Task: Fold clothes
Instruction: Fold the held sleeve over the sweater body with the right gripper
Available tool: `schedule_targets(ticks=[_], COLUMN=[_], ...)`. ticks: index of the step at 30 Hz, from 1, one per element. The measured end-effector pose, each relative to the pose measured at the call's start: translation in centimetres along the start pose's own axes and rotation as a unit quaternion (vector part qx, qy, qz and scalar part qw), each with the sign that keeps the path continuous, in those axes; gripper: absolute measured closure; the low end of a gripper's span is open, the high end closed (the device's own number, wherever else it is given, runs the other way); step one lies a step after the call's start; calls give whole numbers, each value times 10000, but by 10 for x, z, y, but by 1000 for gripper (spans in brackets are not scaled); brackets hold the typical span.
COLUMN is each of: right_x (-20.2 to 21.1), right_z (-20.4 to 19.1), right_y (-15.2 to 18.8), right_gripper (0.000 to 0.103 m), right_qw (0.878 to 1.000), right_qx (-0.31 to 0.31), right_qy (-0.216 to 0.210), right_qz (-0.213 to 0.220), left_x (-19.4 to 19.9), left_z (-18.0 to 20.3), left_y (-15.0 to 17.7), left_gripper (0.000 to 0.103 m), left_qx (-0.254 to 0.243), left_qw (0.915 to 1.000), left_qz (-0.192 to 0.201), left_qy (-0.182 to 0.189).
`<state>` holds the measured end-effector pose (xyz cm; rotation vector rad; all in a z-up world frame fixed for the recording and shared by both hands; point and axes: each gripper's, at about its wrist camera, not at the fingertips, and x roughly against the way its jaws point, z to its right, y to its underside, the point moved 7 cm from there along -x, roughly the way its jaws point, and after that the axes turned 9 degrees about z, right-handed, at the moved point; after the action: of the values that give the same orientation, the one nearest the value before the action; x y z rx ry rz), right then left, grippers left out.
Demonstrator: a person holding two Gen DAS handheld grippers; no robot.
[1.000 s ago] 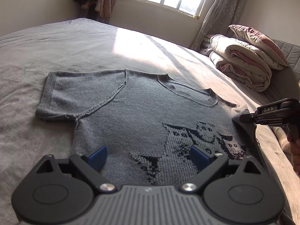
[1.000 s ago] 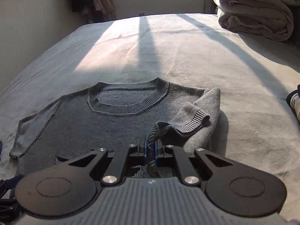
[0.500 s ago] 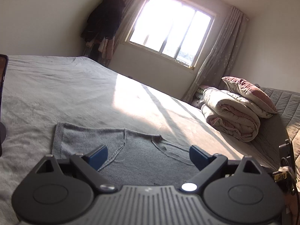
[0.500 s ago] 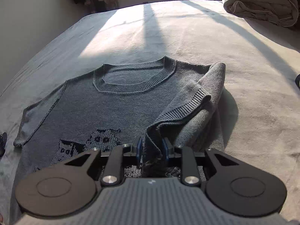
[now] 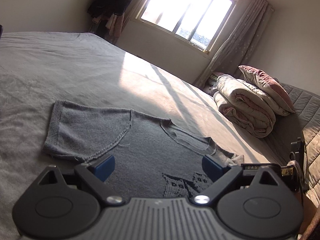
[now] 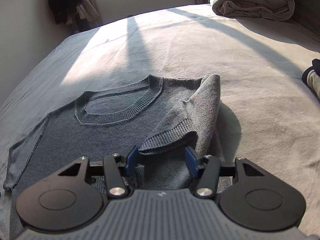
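White "DAS" on right gripper [image 5: 252, 167]

A home bedroom is showing here. A wide bed [image 5: 70, 70] under a grey sheet is filling most of both views, with sun falling across it from a window [image 5: 186, 14] in the far wall. A curtain [image 5: 240, 40] is hanging beside the window. A folded duvet [image 5: 244, 108] and a pillow [image 5: 264, 86] are lying at the bed's head, and dark clothes [image 5: 108, 2] are hanging in the corner.
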<state>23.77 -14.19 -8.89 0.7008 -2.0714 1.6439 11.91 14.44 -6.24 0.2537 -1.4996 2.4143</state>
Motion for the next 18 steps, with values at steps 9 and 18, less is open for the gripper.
schedule_targets(ticks=[9, 18], right_x=[7, 16], right_z=[0, -45], right_y=[-6, -9], right_gripper=[100, 100], right_qw=[9988, 9919], right_qx=[194, 1122], right_qy=[149, -475], right_qz=[431, 371], left_x=[-6, 15], left_z=[1, -1], left_y=[12, -7], left_gripper=[8, 10], left_qx=[-89, -16], left_qw=[9997, 9968], left_qz=[-220, 787], left_qy=[-34, -127])
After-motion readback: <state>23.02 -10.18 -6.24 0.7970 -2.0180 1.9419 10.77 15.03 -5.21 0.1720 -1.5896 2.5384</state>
